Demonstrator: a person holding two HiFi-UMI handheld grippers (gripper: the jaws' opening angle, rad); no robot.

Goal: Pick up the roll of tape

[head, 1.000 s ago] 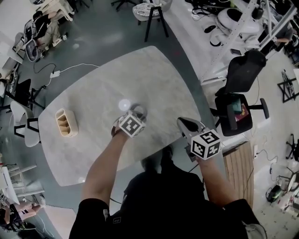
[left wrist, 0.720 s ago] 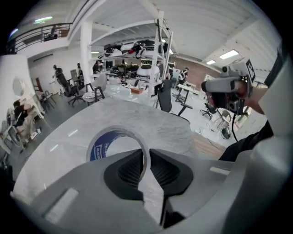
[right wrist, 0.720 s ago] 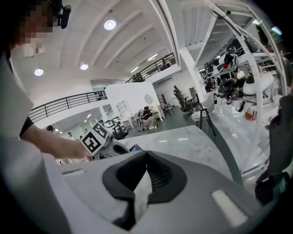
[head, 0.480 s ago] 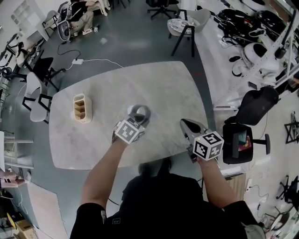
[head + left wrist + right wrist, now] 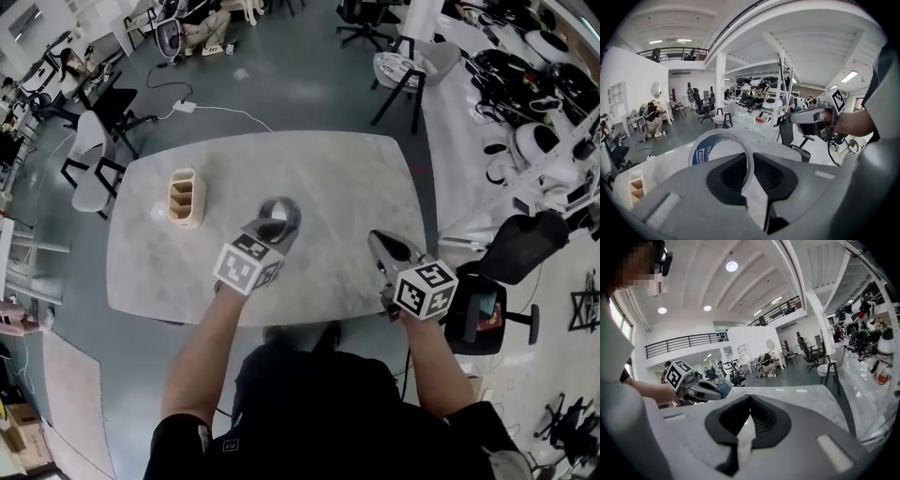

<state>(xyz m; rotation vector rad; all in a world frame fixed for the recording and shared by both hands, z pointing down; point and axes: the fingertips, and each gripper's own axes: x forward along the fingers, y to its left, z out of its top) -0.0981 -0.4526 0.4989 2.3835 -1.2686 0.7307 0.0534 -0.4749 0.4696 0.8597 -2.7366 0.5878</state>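
The jaws of the left gripper (image 5: 749,158) are almost together and pinch the thin wall of the roll of tape (image 5: 719,147), one pad inside the ring and one outside. The roll stands up from the jaws on its edge (its inner side shows a blue and white label). In the head view this roll is held over the middle part of the table (image 5: 356,178), in front of the cube with square markers.

The jaws of the right gripper (image 5: 749,398) are closed tip against tip, and nothing is between them. This gripper is over the right edge of the table, well apart from the roll, and it points forward.

Both grippers are carried by the person's bare forearms, which come out of dark short sleeves. On the left part of the pale marble table stands a small wooden holder (image 5: 186,198) with compartments, far from both grippers. A black chair (image 5: 520,246) stands on the floor at the right of the table
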